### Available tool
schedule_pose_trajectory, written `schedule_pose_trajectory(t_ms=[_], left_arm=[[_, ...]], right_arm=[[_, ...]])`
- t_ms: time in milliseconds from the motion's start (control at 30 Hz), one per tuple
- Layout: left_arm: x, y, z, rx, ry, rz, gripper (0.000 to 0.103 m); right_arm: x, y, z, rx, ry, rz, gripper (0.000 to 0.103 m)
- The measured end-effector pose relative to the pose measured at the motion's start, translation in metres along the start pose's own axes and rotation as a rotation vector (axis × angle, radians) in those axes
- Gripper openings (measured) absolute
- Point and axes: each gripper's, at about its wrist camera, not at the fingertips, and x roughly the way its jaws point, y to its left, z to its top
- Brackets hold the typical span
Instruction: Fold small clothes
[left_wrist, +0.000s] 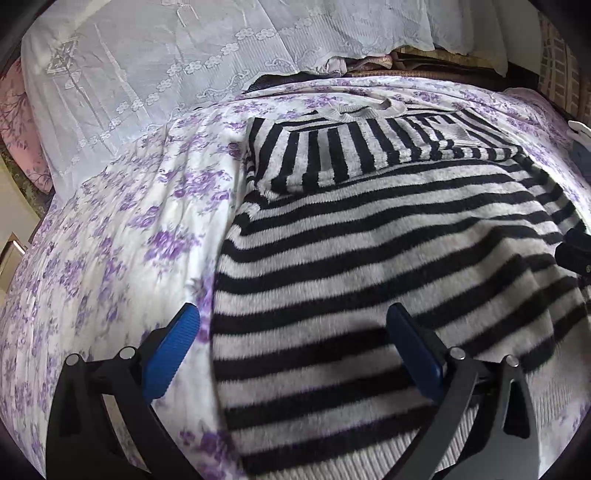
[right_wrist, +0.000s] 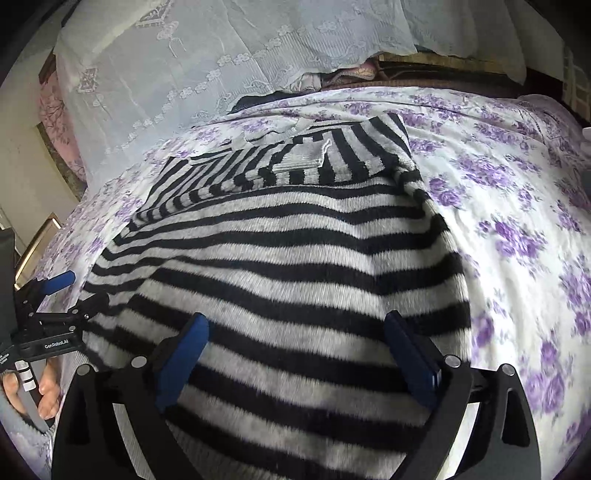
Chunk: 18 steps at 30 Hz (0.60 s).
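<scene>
Black-and-white striped sweater (right_wrist: 280, 258) lies flat on a purple-flowered bedsheet (right_wrist: 517, 206), sleeves folded across its chest. Right gripper (right_wrist: 295, 354) and left gripper (left_wrist: 295, 347) hang over its hem, jaws wide, gripping nothing.

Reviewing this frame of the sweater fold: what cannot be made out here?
- Striped sweater hem: cut off by the bottom edge, both wrist views.
- Items behind the lace cloth: mostly covered, right wrist view.
- Left tool: only partly in frame at the left edge, right wrist view.
- Floral sheet print: blurred near the edges.
</scene>
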Motion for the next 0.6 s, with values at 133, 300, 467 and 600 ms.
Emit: schedule_pose_trajectory(t_ms=[133, 300, 467, 600], left_arm=[[-0.009, 0.008, -0.010, -0.030, 0.003, -0.022, 0.098], [-0.015, 0.034, -0.025, -0.146, 0.035, -0.117, 0.098], [-0.014, 0.070, -0.042, -0.303, 0.066, -0.357, 0.098], [-0.015, 0.078, -0.044, -0.335, 0.061, -0.536, 0.098]], right_arm=[[-0.006, -0.002, -0.006, 0.010, -0.006, 0.008, 0.097], [-0.016, -0.004, -0.014, 0.018, -0.017, 0.027, 0.100], [-0.036, -0.016, -0.020, 0.077, -0.089, 0.081, 0.099], [-0.058, -0.034, -0.026, 0.156, -0.179, 0.110, 0.099]])
